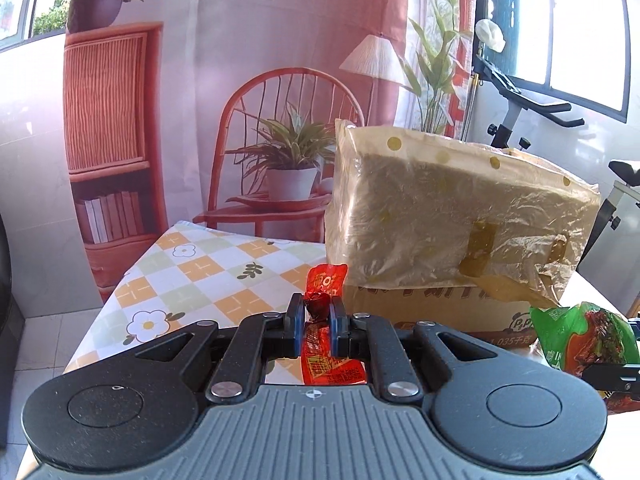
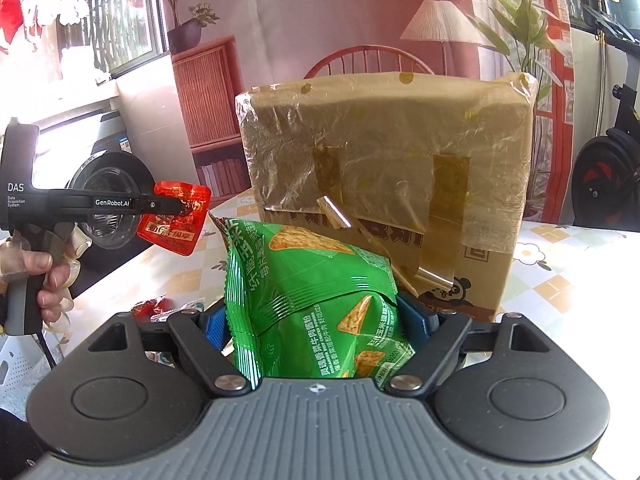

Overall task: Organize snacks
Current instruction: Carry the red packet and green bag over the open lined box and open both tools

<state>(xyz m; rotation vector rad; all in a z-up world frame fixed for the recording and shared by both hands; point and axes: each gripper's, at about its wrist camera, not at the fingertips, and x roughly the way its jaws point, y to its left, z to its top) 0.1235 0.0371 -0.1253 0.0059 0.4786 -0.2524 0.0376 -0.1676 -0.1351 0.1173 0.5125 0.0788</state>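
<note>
My left gripper [image 1: 316, 309] is shut on a small red snack packet [image 1: 325, 282] and holds it above the table, just left of a tall cardboard box [image 1: 448, 216]. The right wrist view shows that gripper [image 2: 182, 210] and the red packet [image 2: 176, 218] from the side at the left. My right gripper [image 2: 320, 320] is shut on a green chips bag [image 2: 312, 292], held up in front of the box [image 2: 384, 168]. The green bag also shows at the right edge of the left wrist view [image 1: 584, 340].
The box, wrapped in crinkled plastic and tape, stands on a table with a checked floral cloth [image 1: 192, 272]. More red wrappers [image 2: 154, 306] lie on the table low at the left. A printed room backdrop [image 1: 280, 80] hangs behind. An exercise bike [image 2: 608, 184] stands at the right.
</note>
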